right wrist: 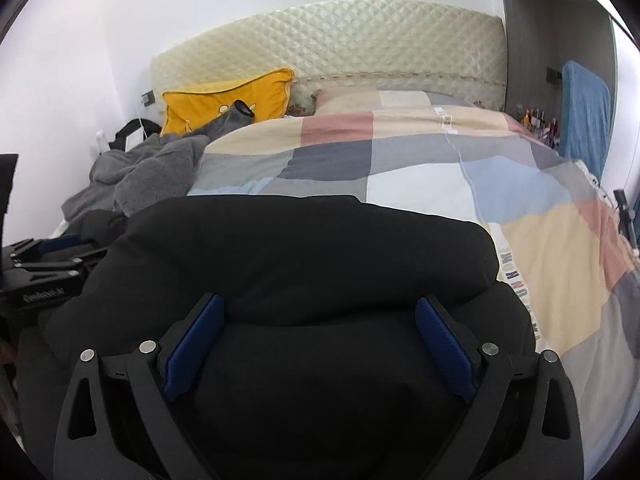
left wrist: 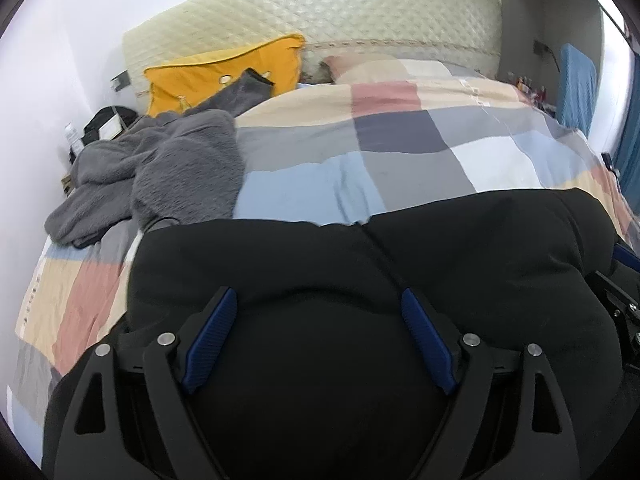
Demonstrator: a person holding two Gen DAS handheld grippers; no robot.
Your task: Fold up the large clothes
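Both wide-spread claws, left gripper [left wrist: 319, 300] and right gripper [right wrist: 319, 306], seemingly grip nothing above puffy black garment [left wrist: 440, 248].

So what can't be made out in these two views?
- Black garment: near edge hidden under both sets of fingers, both views; type unclear.
- Items by the blue board: too small, right view.
- Left gripper: cut off by the left edge, right view.
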